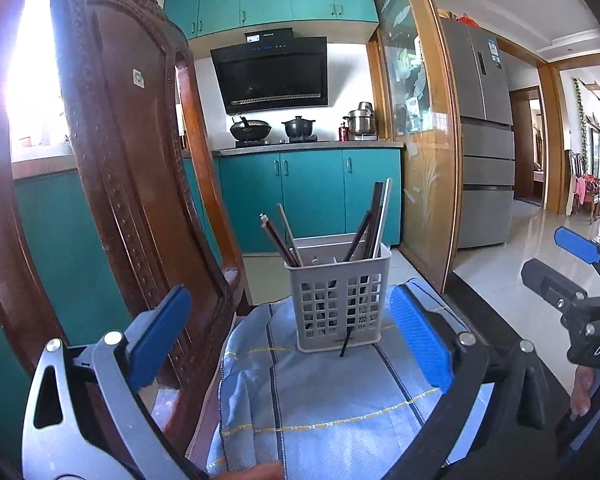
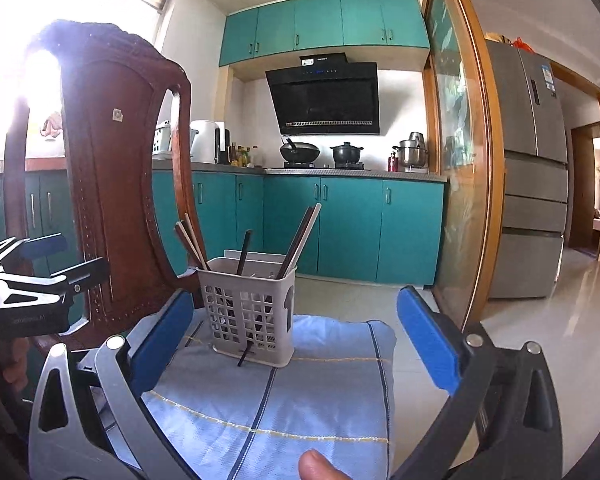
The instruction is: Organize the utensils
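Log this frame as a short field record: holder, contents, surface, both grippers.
holder: grey plastic lattice utensil basket, upright on the cloth
contents: dark and pale chopsticks leaning out of the top; one black chopstick tip pokes out through the basket's lower front
surface: light blue cloth with dark and yellow stripes
left gripper: open, empty, short of the basket
right gripper: open, empty, short of the basket
beside: carved brown wooden chair back to the left

Pale grey lattice-sided utensil basket [image 2: 249, 312] holding dark brown and black chopsticks [image 2: 300, 236] with a few cream ones, on light blue cloth [image 2: 300, 408] crossed by navy stripes and yellow dashed lines; gripper pads [image 2: 428, 344] bright blue; carved chair [image 2: 112, 184] reddish-brown; cabinets [image 2: 348, 232] teal.
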{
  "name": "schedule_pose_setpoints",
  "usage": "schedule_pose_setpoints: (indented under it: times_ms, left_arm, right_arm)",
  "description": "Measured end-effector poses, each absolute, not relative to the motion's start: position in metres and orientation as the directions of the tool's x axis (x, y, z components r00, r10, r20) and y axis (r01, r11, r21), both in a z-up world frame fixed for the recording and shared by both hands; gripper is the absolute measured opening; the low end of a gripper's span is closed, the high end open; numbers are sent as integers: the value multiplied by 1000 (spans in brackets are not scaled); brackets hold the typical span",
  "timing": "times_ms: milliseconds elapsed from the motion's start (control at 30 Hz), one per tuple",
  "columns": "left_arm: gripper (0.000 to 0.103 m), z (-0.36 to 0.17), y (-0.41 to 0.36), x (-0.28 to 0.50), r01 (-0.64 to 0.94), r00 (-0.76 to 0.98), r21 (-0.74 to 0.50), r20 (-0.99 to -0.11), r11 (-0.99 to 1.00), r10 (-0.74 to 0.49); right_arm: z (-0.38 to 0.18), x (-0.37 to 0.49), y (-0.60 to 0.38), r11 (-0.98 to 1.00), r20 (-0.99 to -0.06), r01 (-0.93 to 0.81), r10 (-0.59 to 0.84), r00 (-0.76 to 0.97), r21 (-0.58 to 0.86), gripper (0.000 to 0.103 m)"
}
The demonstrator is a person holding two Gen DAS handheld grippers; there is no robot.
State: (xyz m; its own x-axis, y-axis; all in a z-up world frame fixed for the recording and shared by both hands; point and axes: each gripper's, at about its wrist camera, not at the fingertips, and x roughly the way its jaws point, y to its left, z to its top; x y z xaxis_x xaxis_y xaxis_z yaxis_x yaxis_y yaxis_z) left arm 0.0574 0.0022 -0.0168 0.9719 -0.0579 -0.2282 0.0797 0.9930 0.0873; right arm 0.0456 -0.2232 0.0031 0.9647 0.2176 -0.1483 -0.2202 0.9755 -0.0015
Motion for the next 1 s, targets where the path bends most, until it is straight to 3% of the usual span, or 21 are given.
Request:
schedule_pose_setpoints:
  times_ms: [1000]
  left_arm:
    - [100,-22,-3,58,100,968,89,-238,991,-76]
  right_arm:
    - [3,48,-223,975,-153,-224,223,963,16,100]
